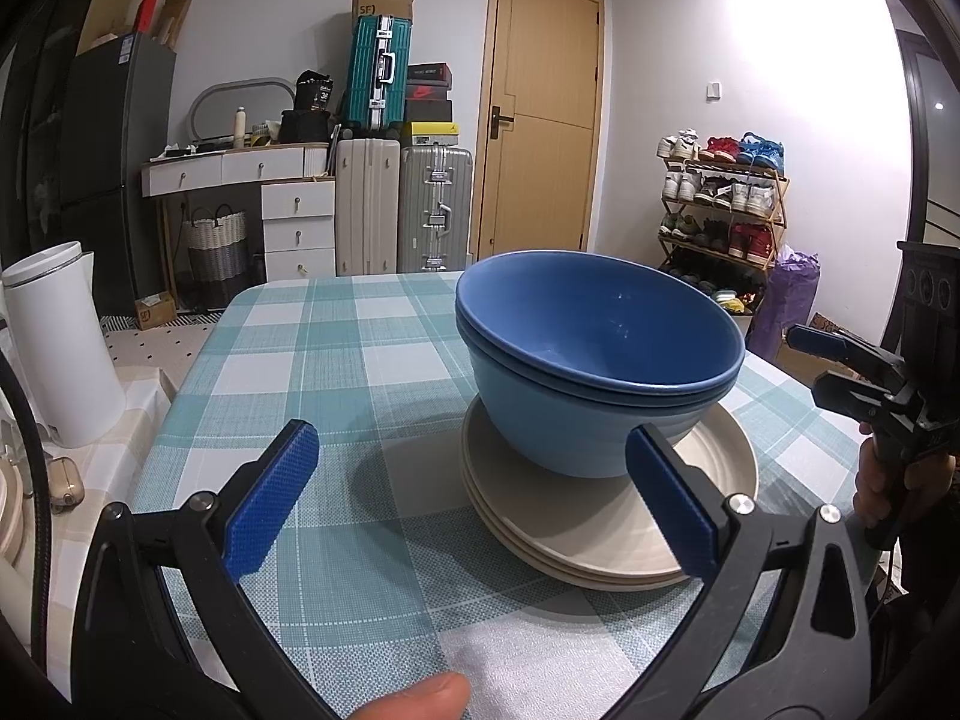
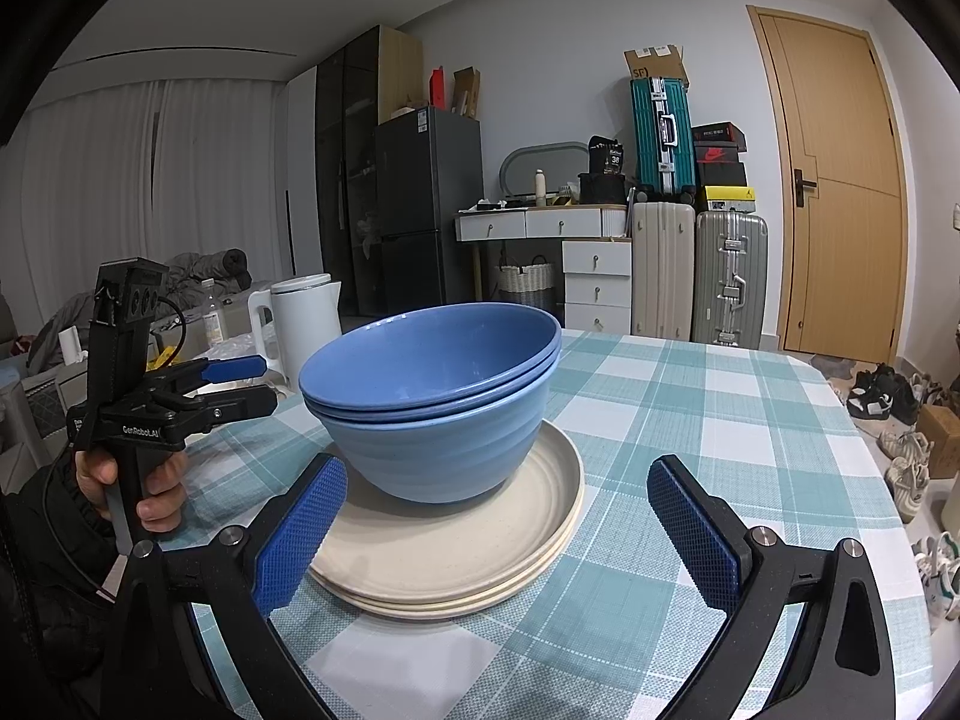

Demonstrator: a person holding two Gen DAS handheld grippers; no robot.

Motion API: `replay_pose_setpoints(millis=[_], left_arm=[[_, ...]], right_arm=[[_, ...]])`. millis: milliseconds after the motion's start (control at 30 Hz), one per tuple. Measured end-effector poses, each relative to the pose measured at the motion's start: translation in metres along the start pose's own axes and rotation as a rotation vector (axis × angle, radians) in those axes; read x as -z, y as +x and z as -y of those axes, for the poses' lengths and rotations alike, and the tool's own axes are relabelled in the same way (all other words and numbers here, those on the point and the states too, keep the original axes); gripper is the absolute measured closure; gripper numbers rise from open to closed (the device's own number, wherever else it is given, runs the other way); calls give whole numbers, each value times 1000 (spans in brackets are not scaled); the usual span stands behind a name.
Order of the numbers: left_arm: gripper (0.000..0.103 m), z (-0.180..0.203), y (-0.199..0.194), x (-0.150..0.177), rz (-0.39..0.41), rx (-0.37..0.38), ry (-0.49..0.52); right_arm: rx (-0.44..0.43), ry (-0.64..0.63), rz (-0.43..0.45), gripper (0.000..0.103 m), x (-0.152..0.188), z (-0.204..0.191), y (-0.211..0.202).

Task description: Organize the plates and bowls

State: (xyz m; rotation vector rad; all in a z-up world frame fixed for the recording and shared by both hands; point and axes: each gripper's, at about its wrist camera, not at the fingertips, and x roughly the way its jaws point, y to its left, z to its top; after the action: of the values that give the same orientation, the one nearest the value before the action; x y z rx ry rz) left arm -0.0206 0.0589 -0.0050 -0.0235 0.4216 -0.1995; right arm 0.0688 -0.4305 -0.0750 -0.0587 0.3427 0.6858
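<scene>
Three nested blue bowls (image 1: pixel 600 354) (image 2: pixel 432 390) stand upright on a stack of cream plates (image 1: pixel 606 546) (image 2: pixel 444 558) in the middle of the checked tablecloth (image 1: pixel 336 360). My left gripper (image 1: pixel 474 495) is open and empty. It hovers just short of the stack, with its right finger in front of the bowls' lower right side. My right gripper (image 2: pixel 498 534) is also open and empty, with its left finger overlapping the near left rim of the plates. Each gripper also shows in the other's view, held in a hand: the right gripper (image 1: pixel 834 369) and the left gripper (image 2: pixel 240 387).
A white kettle (image 1: pixel 60 348) (image 2: pixel 306 324) stands on a side surface left of the table. Beyond the table's far edge are suitcases (image 1: pixel 402 210), a drawer unit (image 2: pixel 594 282), a wooden door (image 2: pixel 840 192) and a shoe rack (image 1: pixel 726 204). Bare tablecloth (image 2: pixel 708 420) lies around the stack.
</scene>
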Motion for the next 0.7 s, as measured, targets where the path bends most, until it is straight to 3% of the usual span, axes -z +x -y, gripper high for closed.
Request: replay_pose_setpoints(millis=[700], left_arm=[[1, 2, 5, 2, -11, 4, 4]], right_arm=[[-8, 4, -4, 1, 3, -1, 1]])
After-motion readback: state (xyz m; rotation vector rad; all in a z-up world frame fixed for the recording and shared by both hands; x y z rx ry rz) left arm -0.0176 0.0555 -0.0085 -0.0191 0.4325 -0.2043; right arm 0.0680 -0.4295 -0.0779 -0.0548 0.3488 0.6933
